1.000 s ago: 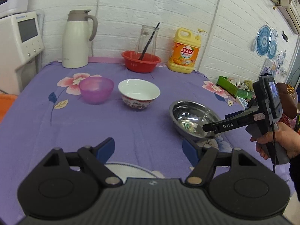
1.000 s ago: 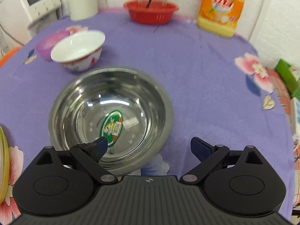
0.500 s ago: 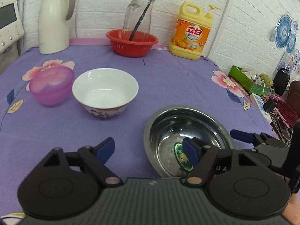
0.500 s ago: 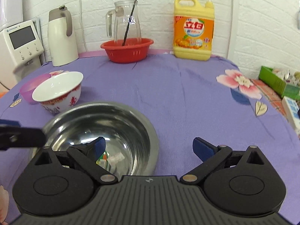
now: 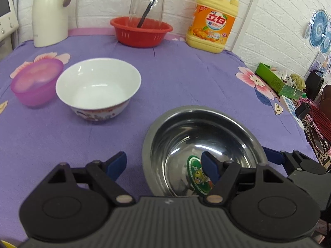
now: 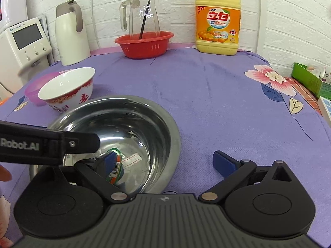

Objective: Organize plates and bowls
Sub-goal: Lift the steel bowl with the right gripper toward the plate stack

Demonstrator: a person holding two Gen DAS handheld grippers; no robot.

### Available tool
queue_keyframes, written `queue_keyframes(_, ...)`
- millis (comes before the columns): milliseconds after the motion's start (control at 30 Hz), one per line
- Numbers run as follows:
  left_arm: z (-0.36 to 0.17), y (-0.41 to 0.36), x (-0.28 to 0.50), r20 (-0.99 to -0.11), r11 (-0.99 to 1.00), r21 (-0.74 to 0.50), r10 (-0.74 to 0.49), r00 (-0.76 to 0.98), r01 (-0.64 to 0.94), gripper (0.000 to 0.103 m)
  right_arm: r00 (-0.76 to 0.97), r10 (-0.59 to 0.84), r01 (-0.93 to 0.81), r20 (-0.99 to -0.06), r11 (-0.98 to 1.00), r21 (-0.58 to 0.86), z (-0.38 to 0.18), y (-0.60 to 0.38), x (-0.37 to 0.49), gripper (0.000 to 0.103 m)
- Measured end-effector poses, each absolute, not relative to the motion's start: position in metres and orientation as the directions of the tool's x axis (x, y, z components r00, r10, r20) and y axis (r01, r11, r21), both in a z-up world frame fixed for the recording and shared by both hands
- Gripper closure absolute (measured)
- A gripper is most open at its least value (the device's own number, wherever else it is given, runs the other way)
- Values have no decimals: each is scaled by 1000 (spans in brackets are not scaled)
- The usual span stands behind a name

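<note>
On the far left of the purple cloth sits a small pink bowl. Just beside it on the right is a white bowl with red marks on its side. They look like they touch, but I cannot tell for sure.

Next comes the big steel bowl, near the front of the table. It has a green sticker at its bottom.

The left gripper is wide open and holds nothing. The left edge of the steel bowl lies between its two blue tips. One tip is out over the cloth. The other tip is over the inside of the bowl.

The right gripper is wide open too, with nothing pinched. The right edge of the steel bowl lies between its tips. Its left tip is down inside the bowl, near the sticker. Its right tip is out over the cloth.

Far back by the wall stand a white jug, a red basket with a glass pitcher in it, and a yellow soap bottle.
</note>
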State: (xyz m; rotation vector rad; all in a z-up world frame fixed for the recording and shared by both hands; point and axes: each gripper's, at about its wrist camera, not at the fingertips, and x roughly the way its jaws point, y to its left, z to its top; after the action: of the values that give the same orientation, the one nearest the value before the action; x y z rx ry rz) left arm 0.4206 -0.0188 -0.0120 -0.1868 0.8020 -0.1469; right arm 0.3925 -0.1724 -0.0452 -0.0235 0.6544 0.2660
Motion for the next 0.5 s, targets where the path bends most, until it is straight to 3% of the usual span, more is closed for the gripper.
queue_keyframes(267, -17, -30, 424, -707, 979, -186, -190, 681, 80, 50, 766, 259, -293, -589, 955, 39, -44, -168, 387, 0)
queue_keyframes(400, -17, -30, 422, -702, 978, -191, -198, 684, 87, 67, 762, 281, -317, -583, 947, 43, -42, -165, 384, 0)
queue_keyframes(467, -17, -31, 423, -703, 979, -187, -192, 685, 83, 70, 757, 299, -337, -581, 940, 44, -40, -161, 382, 13)
queue_keyframes(500, -17, -32, 423, -702, 980, -184, -188, 687, 80, 71, 756, 301, -343, -581, 939, 41, -40, -159, 381, 15)
